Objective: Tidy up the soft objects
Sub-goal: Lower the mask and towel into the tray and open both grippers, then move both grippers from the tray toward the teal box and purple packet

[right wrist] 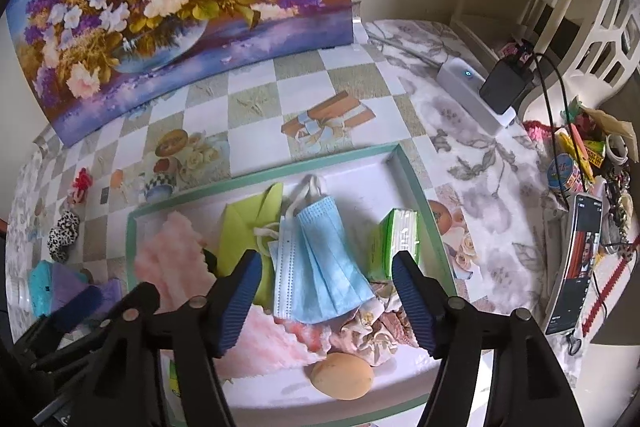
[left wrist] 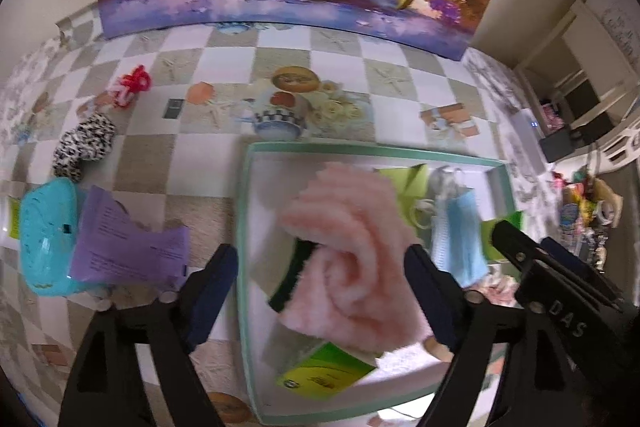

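Pink fleece, thick and floppy, fills the left half of the green-rimmed tray: the pink cloth lies crumpled there with a dark band at its near edge. It looks light and limp, likely to sag and trail from any single pinch, so a hold on a bunched fold near its middle would probably carry it best. Beside it, the blue face masks are thin and pleated, nearly weightless, and easiest taken by the stacked edge or the ear loops.

The left gripper hangs over the cloth with its tongs spread wide, nothing pinched. The right gripper hangs over the masks, tongs likewise spread and empty.

Only the left wrist view shows much of the things lying outside the tray: a leopard-print scrunchie, a red one, a turquoise case and purple paper. The right wrist view alone shows the tan sponge at the tray's near edge, the flowered cloth under the masks, the green tissue pack and a phone off to the right.
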A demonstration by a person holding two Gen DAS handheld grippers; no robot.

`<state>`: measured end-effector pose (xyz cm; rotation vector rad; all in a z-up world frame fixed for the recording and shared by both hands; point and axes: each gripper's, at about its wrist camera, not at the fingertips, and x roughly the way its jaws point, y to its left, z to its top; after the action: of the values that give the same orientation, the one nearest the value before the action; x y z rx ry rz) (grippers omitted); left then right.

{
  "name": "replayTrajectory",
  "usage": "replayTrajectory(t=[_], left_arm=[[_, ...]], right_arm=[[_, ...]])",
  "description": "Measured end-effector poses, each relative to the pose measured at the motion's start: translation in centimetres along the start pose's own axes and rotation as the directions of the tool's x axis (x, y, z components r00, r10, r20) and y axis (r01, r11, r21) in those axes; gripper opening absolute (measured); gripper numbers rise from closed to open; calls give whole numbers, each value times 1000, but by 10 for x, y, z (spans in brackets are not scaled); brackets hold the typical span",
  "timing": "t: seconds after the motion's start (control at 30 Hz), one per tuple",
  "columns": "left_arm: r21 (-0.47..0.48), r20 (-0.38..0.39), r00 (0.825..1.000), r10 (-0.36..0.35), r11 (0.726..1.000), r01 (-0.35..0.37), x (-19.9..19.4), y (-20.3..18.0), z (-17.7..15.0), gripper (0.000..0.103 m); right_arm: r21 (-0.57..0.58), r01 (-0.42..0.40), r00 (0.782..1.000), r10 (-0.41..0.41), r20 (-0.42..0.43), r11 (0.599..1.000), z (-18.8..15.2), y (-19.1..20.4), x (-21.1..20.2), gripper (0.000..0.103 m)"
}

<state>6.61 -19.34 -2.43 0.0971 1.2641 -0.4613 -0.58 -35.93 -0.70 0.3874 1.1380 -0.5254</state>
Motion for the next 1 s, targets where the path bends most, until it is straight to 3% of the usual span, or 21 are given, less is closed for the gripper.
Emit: replayTrajectory(t=[0.2, 0.27, 0.3, 0.77, 1.0], left_arm=[[-19, 2, 999, 42, 999, -42, 4, 8, 0, 93], [-25, 6, 998, 59, 998, -59, 5, 10, 0, 95], [-28, 8, 998, 68, 997, -67, 5, 10, 1, 95], [-16, 26, 997, 68, 998, -67, -6, 17, 5, 97], [17, 101, 982, 159, 987, -162, -33, 29, 11, 97]], right_arm=[[10, 13, 1000, -13, 1, 1000, -1, -3, 1, 88], [15, 24, 1000, -24, 1, 1000, -1, -4, 2, 95], [21, 42, 999, -42, -4, 999, 0, -5, 3, 103], [27, 13, 1000, -13, 14, 1000, 2, -4, -3, 103], [-5, -8, 996, 8, 85, 1000, 7, 9, -30, 103]])
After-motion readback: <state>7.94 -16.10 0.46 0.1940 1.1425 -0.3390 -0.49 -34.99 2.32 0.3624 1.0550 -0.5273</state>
